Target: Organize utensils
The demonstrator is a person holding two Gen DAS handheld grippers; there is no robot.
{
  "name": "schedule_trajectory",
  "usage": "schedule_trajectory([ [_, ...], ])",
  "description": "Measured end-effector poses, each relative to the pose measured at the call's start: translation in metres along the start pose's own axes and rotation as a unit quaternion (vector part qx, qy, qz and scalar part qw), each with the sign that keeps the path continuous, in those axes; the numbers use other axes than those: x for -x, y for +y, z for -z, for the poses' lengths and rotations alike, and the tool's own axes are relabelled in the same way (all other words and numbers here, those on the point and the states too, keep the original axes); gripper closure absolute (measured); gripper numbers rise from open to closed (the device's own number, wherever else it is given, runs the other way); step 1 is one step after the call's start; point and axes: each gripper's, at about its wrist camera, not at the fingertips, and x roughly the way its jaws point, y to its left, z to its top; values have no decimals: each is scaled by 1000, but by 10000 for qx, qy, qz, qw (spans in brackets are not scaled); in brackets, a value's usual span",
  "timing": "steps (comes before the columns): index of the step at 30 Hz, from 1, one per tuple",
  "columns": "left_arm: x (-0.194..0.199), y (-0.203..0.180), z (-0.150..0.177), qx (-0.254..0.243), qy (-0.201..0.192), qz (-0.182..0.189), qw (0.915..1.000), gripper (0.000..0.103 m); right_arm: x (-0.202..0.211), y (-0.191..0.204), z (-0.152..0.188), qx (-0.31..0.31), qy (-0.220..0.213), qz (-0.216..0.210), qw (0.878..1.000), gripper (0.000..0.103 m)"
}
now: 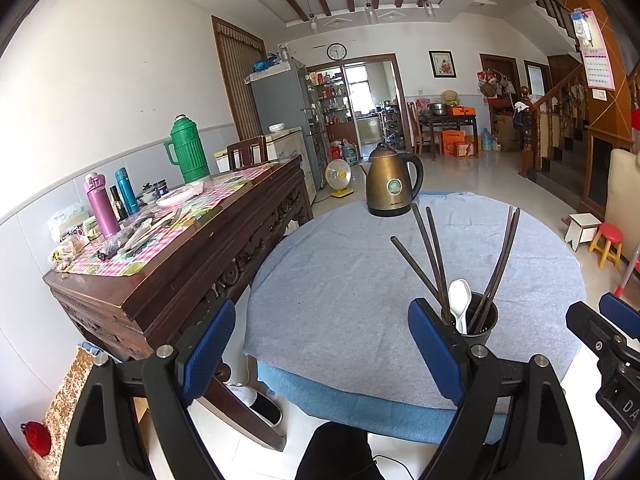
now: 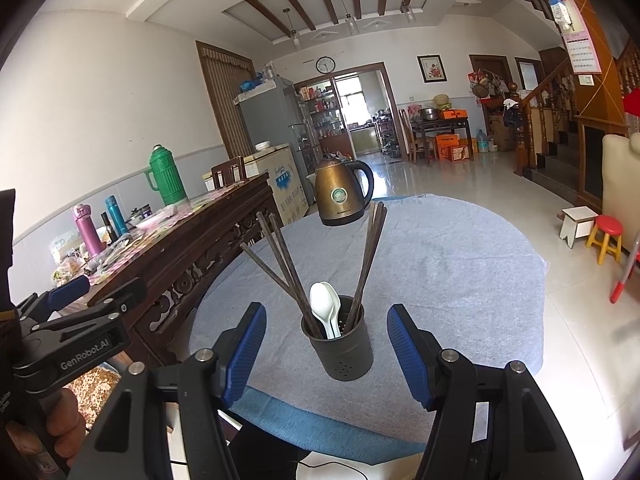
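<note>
A dark metal utensil holder [image 2: 347, 348] stands upright on the round table's blue-grey cloth [image 2: 440, 264]. It holds several dark chopsticks [image 2: 284, 264] and white spoons [image 2: 325, 308]. My right gripper [image 2: 326, 354] is open and empty, just in front of the holder, one finger to each side. My left gripper [image 1: 322, 354] is open and empty, left of the holder [image 1: 478, 322], which sits just behind its right finger [image 1: 436, 350]. The chopsticks [image 1: 432, 256] and a white spoon [image 1: 460, 300] show there too. The right gripper shows at the edge of the left wrist view [image 1: 608, 328].
A bronze electric kettle [image 2: 342, 194] stands at the table's far side. A carved wooden sideboard [image 1: 168, 264] with flasks and clutter runs along the left, close to the table. A red stool [image 2: 606, 238] and stairs are at the right.
</note>
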Motion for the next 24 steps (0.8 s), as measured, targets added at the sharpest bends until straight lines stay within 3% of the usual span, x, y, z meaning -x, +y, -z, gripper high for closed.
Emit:
schedule_trajectory([
  [24, -4, 9, 5, 86, 74, 34, 9999, 15, -6, 10, 3, 70, 79, 10, 9999, 36],
])
